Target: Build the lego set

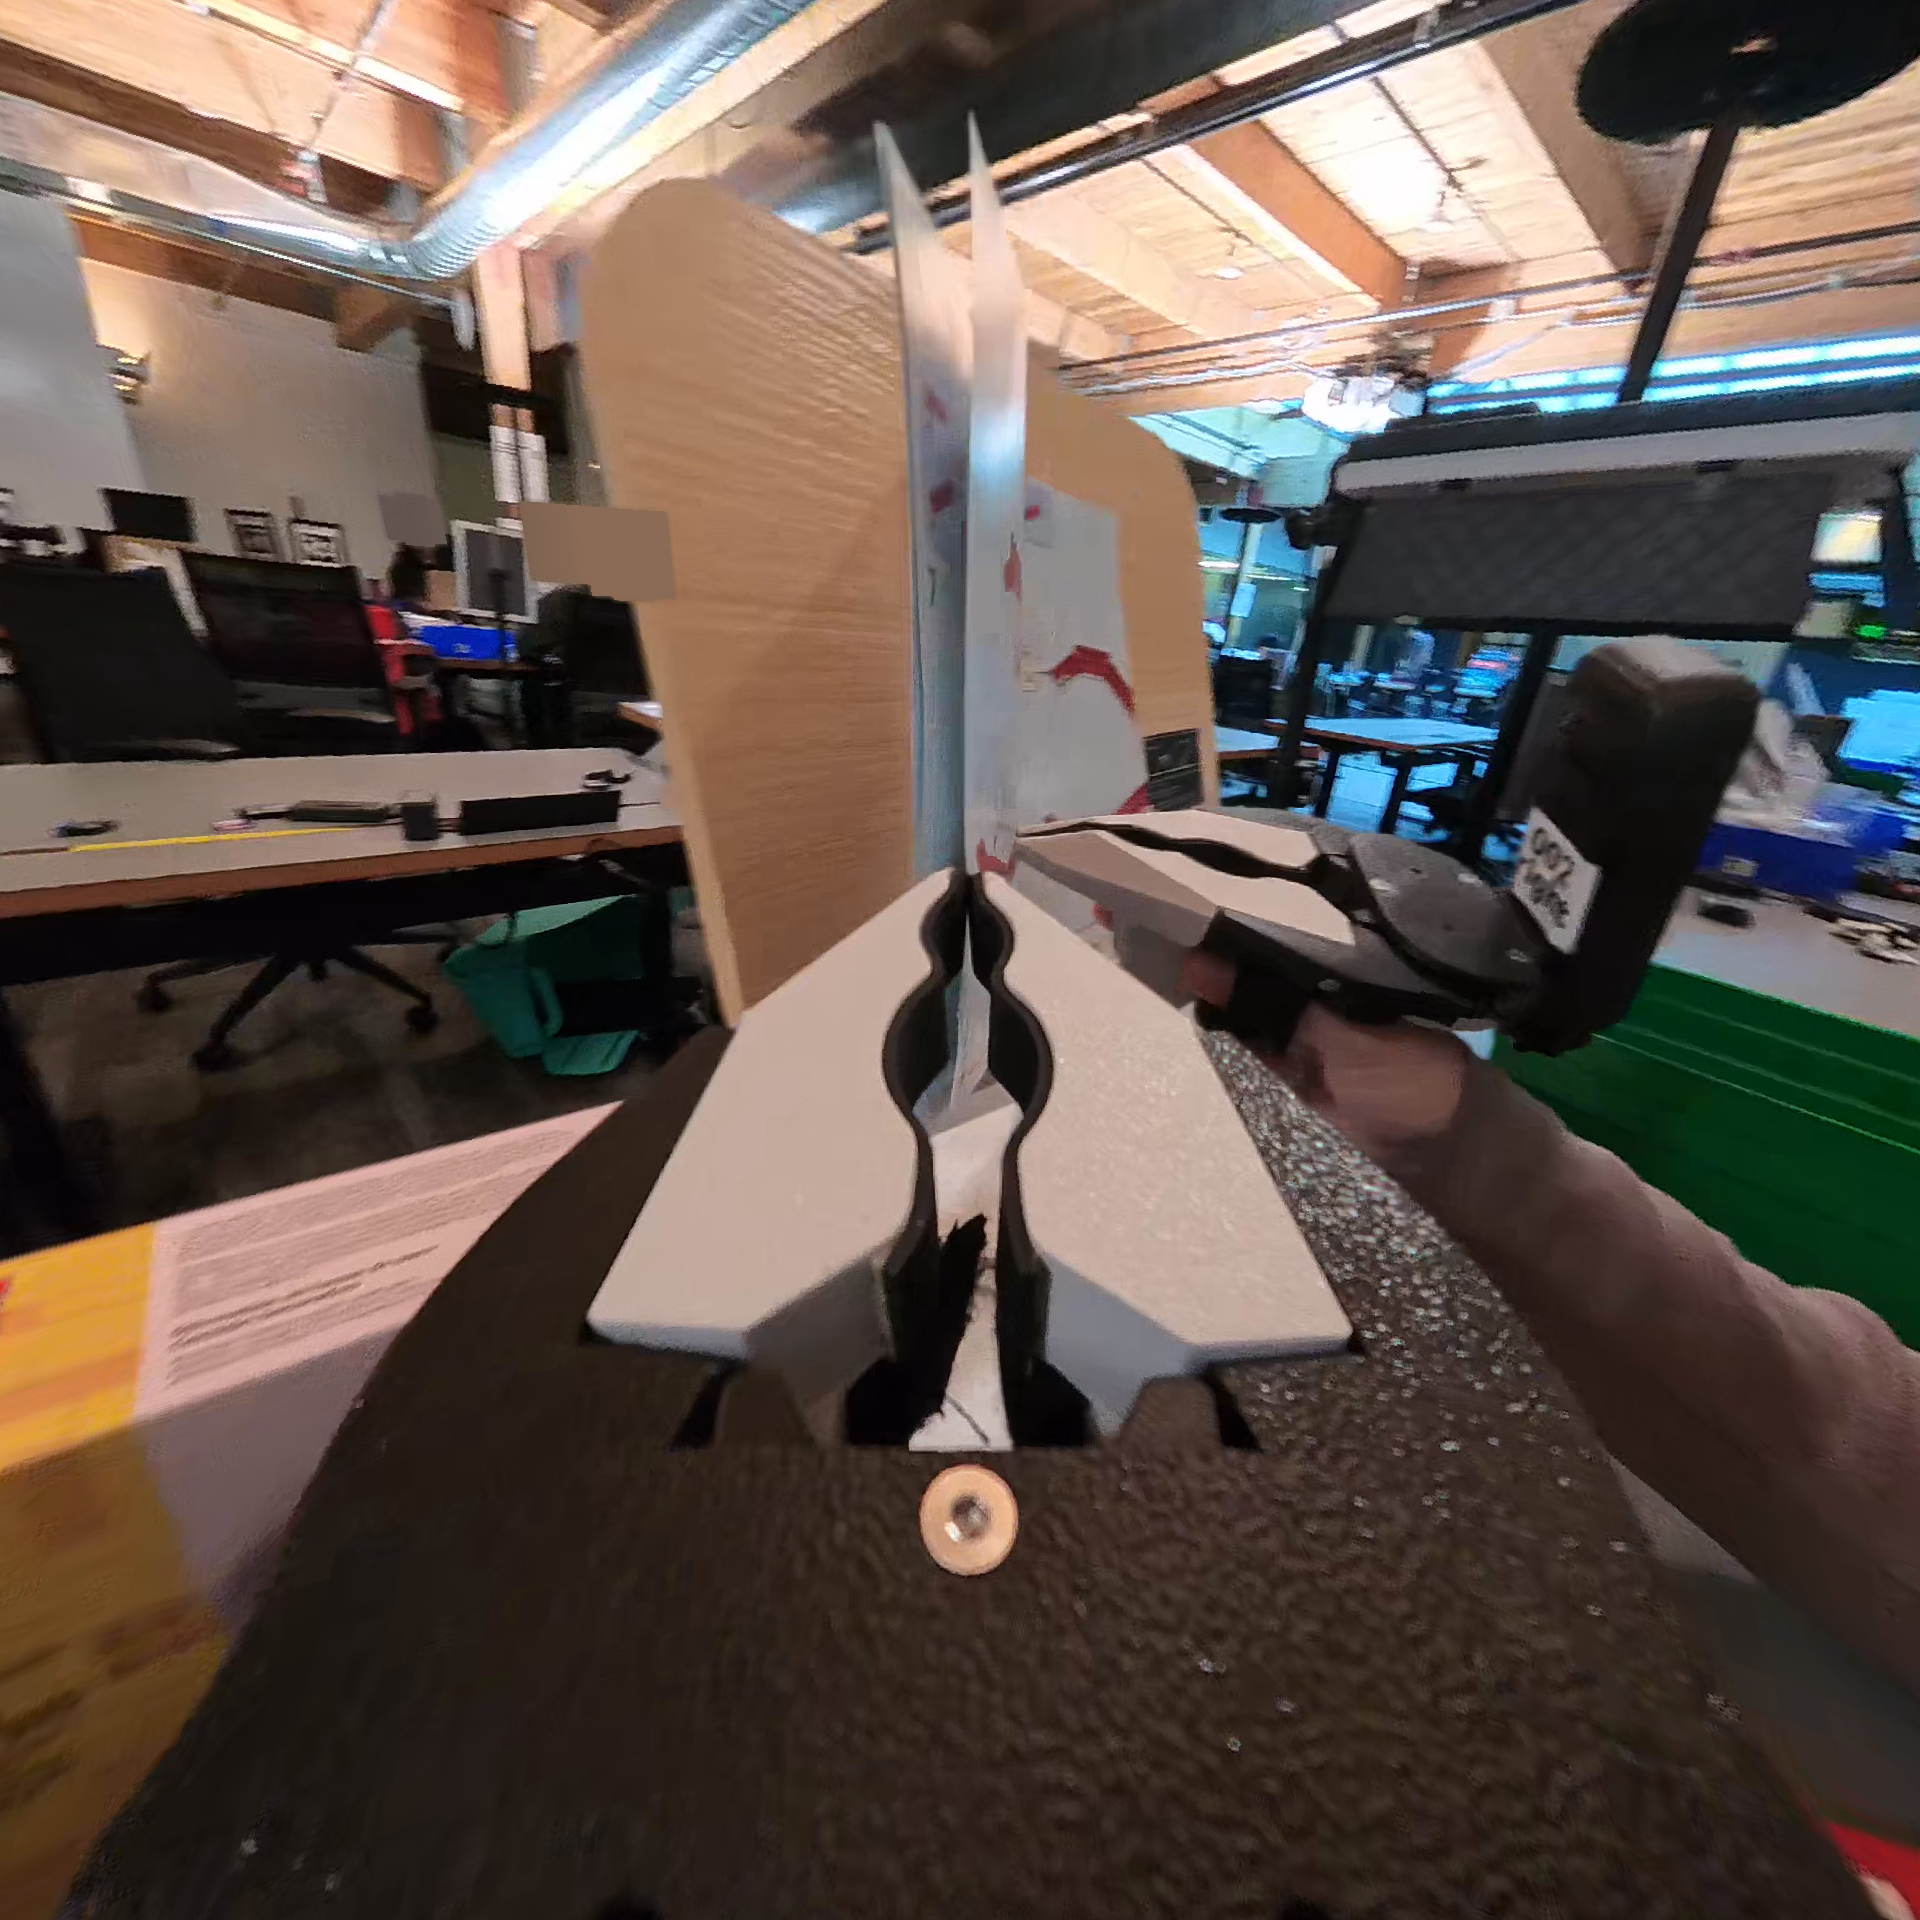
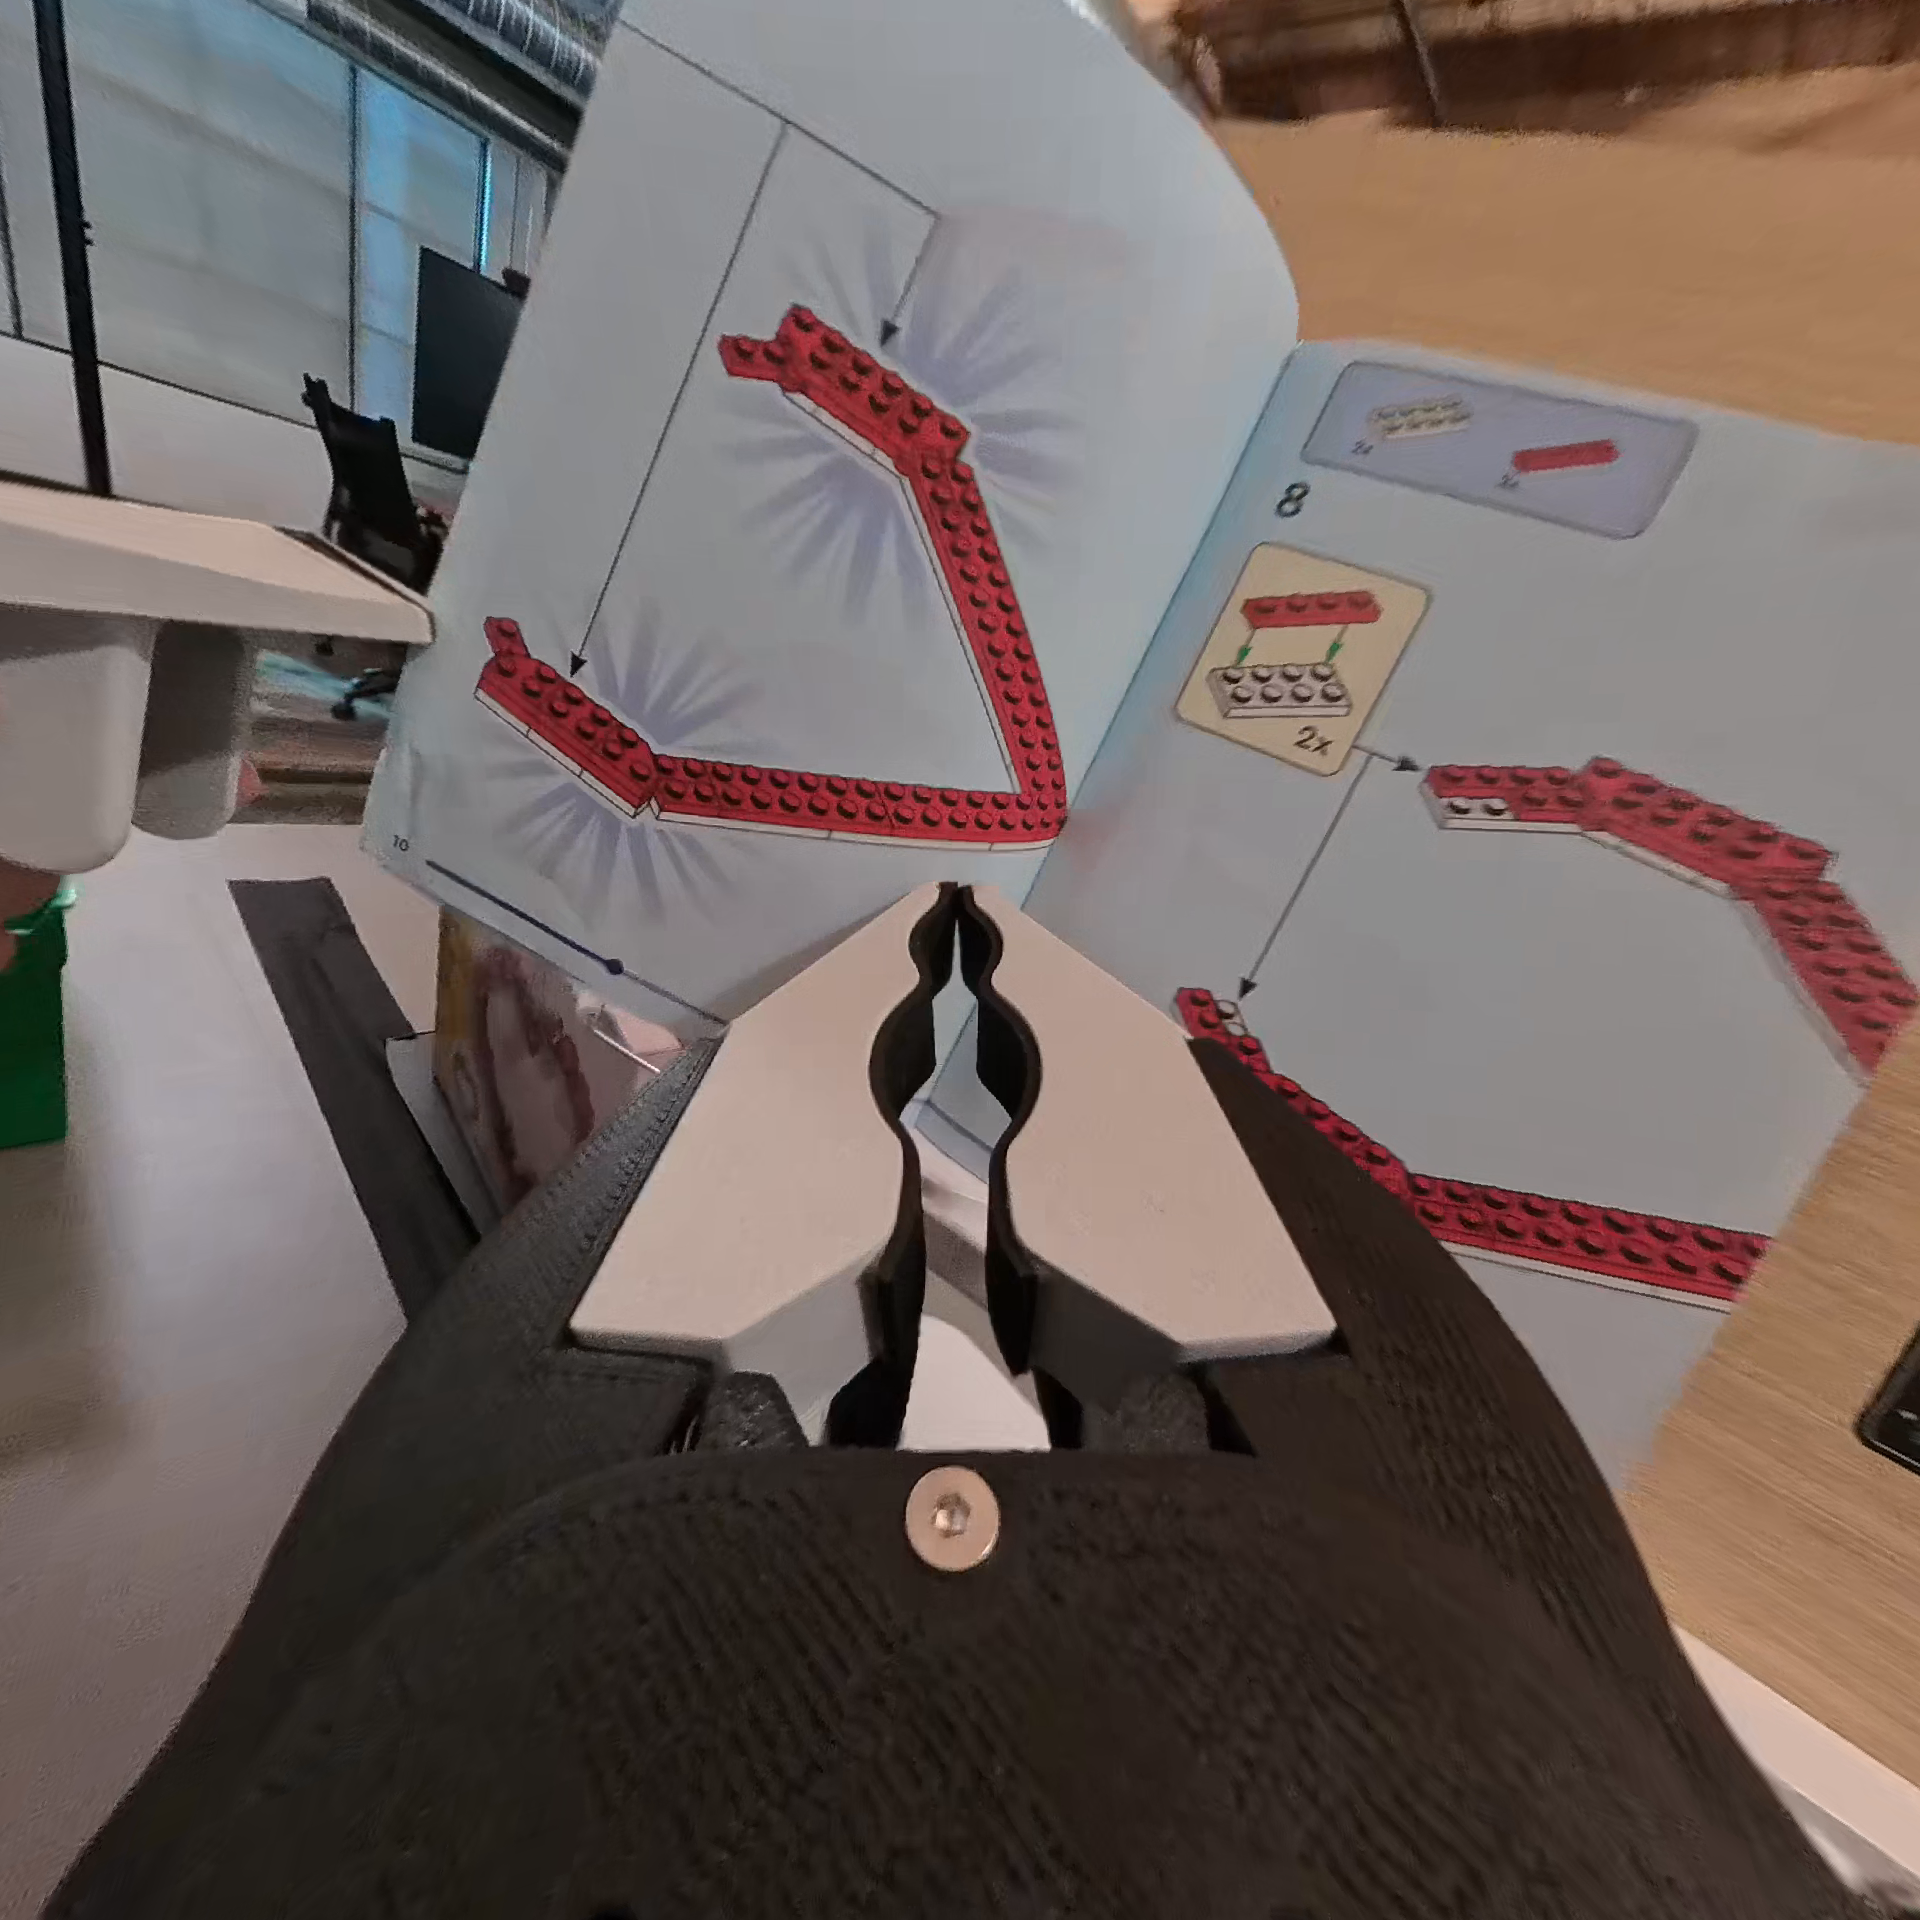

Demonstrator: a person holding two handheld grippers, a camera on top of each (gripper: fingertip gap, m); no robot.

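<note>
My left gripper point(image 1: 966, 883) is shut on the instruction booklet point(image 1: 951, 520) and holds it upright. In the left wrist view the pages show edge-on and rise from between the pads. In the right wrist view the booklet point(image 2: 831, 582) is open, showing pale blue pages with drawings of red brick chains. My right gripper point(image 2: 948, 896) is shut, with its tips at the booklet's lower part by the fold. It also shows in the left wrist view point(image 1: 1031, 831), coming in from the right in a person's hand, with its tips at the page.
A wooden panel point(image 1: 769, 582) stands right behind the booklet. A yellow and white box point(image 1: 208, 1351) lies at the lower left. A green bin point(image 1: 1766, 1091) is at the right. On the white table point(image 2: 156, 1351) are a dark strip point(image 2: 343, 1060) and a green object point(image 2: 31, 1029). There is about 10 cm between the tips of the two grippers.
</note>
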